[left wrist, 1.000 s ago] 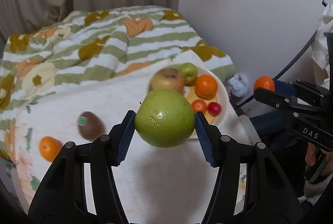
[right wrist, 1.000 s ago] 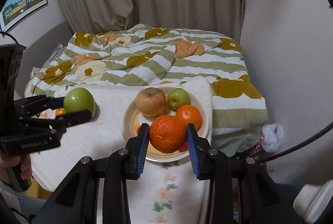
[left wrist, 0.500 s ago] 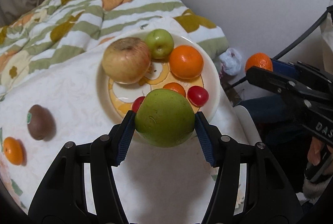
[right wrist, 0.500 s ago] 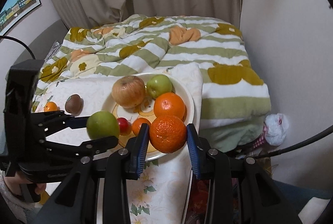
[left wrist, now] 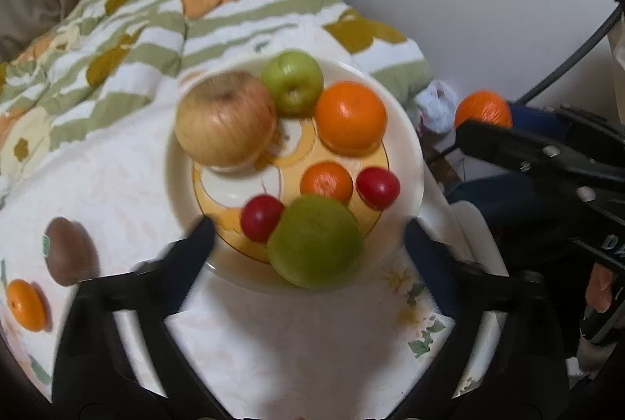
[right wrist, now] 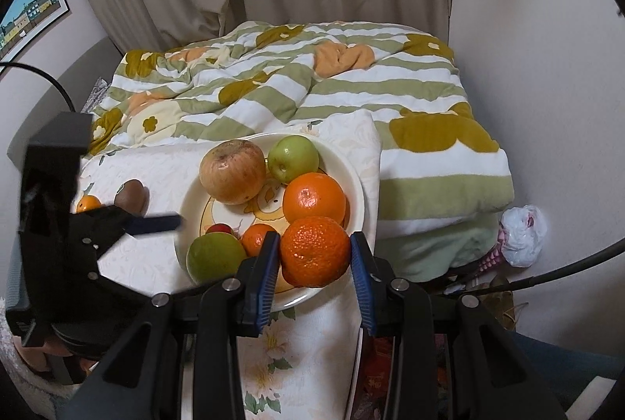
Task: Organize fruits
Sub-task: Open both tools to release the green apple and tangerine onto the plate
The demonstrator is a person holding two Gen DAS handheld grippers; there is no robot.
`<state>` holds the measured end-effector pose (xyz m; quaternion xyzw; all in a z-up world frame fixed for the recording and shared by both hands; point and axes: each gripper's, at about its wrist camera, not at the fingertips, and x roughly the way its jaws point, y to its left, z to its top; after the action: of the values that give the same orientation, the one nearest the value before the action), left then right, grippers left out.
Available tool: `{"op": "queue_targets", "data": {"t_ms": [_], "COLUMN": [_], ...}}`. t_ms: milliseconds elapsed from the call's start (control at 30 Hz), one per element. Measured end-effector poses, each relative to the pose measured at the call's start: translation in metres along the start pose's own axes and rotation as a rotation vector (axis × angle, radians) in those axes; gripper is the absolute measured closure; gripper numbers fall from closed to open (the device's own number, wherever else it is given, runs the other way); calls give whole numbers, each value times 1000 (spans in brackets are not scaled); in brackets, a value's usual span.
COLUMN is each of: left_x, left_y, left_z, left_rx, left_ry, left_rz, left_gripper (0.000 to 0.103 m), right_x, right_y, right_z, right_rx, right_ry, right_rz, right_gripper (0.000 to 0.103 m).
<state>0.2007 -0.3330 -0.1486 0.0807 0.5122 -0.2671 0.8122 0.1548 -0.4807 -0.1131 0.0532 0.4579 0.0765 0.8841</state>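
My left gripper (left wrist: 308, 236) is open, its jaws spread wide and blurred. The big green apple (left wrist: 314, 240) lies between them on the near rim of the white plate (left wrist: 410, 146), apart from both fingers. The plate also holds a large pale apple (left wrist: 224, 121), a small green apple (left wrist: 293, 82), an orange (left wrist: 349, 115), a small mandarin (left wrist: 326, 181) and two red fruits (left wrist: 378, 186). My right gripper (right wrist: 314, 258) is shut on a mandarin (right wrist: 314, 250) over the plate's right front edge (right wrist: 359, 193).
A brown kiwi (left wrist: 66, 250) and a small mandarin (left wrist: 25, 304) lie on the white cloth left of the plate. A green striped quilt (right wrist: 312, 88) covers the bed behind. A white bag (right wrist: 521, 234) lies on the floor at right.
My left gripper has opened and let go of the big green apple, which now rests on the plate. My right gripper has moved closer over the plate with its mandarin.
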Motion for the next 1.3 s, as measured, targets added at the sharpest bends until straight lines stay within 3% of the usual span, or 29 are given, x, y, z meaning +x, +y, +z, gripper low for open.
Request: {"op": "queue_targets", "data": {"t_ms": [67, 533, 833, 1133, 1167, 1233, 1300], "left_x": [-8, -55, -73, -80, -81, -84, -88], "left_y": [3, 59, 85, 99, 99, 99, 98], "left_z": [2, -12, -38, -66, -68, -73, -79], "left_rx": [-4, -116, -190, -264, -268, -272, -275], "left_ry": [-17, -54, -53, -39, -39, -38, -41], "left_rz": [-16, 110, 183, 203, 205, 208, 210], "left_gripper": [0, 0, 0, 0, 0, 0, 0], "right_x": [0, 20, 55, 66, 66, 63, 59], "right_y": [1, 31, 43, 49, 49, 50, 51], "right_z": [2, 25, 24, 20, 19, 18, 17], "right_rx": [-4, -79, -79, -74, -74, -73, -76], "right_ry": [-1, 2, 55, 82, 83, 74, 60], "right_rz": [-2, 65, 119, 108, 109, 115, 123], "right_gripper": [70, 70, 70, 69, 68, 47, 35]}}
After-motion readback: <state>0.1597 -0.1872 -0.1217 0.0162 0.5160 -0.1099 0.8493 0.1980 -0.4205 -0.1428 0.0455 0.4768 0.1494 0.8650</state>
